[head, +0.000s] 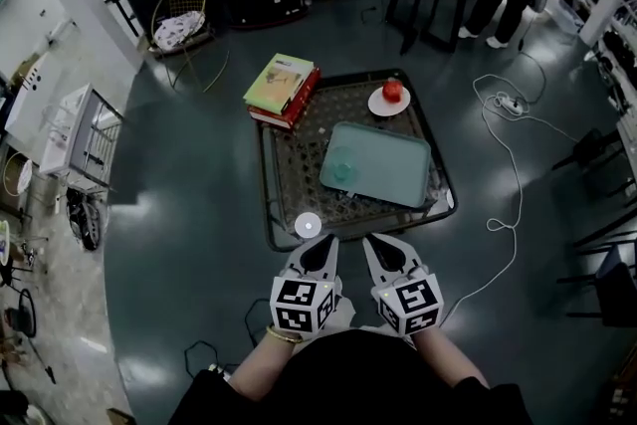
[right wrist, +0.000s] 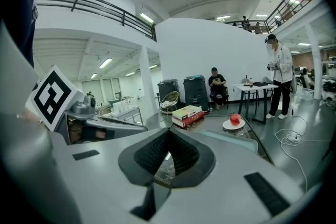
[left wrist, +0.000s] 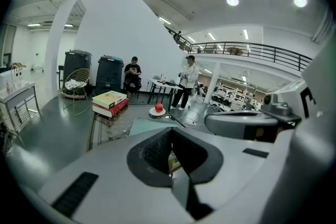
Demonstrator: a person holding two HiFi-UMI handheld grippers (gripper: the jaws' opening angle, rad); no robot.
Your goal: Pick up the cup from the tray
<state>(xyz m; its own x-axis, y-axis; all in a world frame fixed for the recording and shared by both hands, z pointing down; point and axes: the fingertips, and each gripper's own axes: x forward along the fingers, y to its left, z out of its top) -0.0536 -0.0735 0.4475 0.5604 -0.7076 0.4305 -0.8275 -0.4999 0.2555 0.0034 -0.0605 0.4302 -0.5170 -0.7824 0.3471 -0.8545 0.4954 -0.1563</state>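
Both claws hang side by side just short of the low worktop's [head: 289, 176] near edge. The left claw [head: 325, 243] is clenched on nothing, and the right claw [head: 370, 243] is likewise closed and empty. The see-through teal cup [head: 343, 172] stands upright on the left part of the teal tray [head: 398, 166], well apart from both claws. Beyond the tray lie stacked books [head: 282, 85] and a red apple [head: 392, 91] on a white plate [head: 377, 105].
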